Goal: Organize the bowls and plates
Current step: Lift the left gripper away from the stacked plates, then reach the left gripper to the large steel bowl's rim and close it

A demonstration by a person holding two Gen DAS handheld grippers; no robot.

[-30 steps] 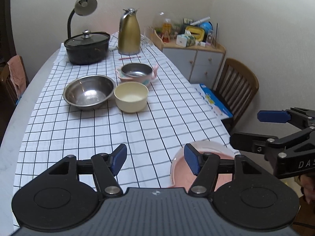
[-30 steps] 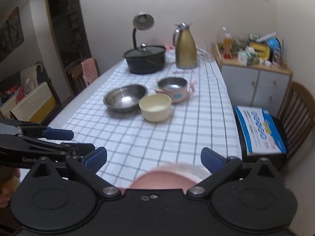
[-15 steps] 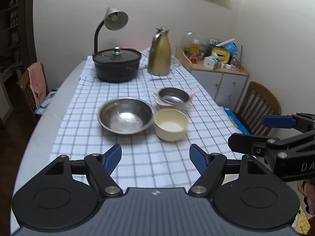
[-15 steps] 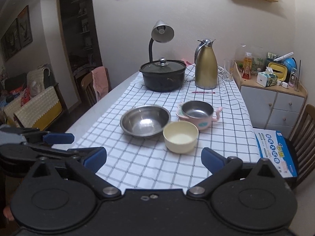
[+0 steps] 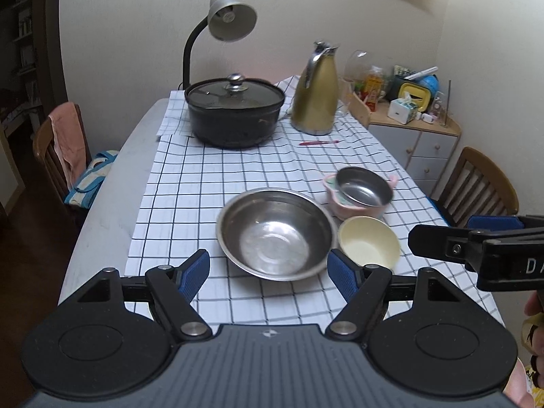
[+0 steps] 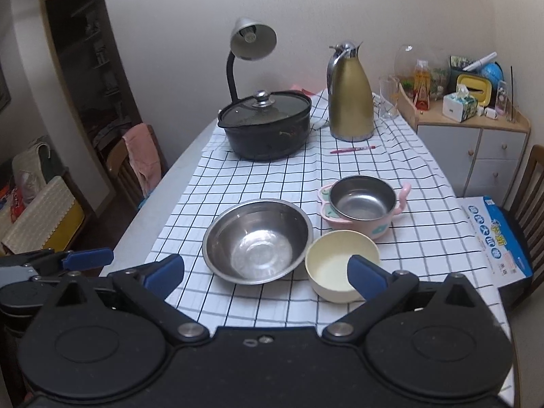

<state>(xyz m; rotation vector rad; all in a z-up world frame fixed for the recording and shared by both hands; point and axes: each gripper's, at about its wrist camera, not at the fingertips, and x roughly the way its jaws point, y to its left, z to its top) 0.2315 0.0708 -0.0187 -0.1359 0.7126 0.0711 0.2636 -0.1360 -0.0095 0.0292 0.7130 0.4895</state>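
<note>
A large steel bowl (image 5: 275, 233) (image 6: 256, 239) sits on the checked cloth. To its right is a cream bowl (image 5: 369, 243) (image 6: 340, 263). Behind that, a small steel bowl (image 5: 363, 187) (image 6: 362, 197) rests in a pink handled bowl (image 5: 343, 205) (image 6: 367, 226). My left gripper (image 5: 268, 277) is open and empty, just in front of the large bowl. My right gripper (image 6: 265, 277) is open and empty, in front of both near bowls; it shows at the right of the left wrist view (image 5: 476, 248).
A black lidded pot (image 5: 234, 115), a desk lamp (image 5: 224, 30), a gold jug (image 5: 316, 102) and a red pen (image 5: 318, 142) stand at the table's far end. Wooden chairs (image 5: 476, 183) flank the table; a blue-and-white box (image 6: 493, 238) lies on the right one. A cluttered cabinet (image 6: 472, 136) stands at the back right.
Both grippers have moved forward toward the bowls, which now look closer. The pink plate seen under the grippers a second ago is out of view.
</note>
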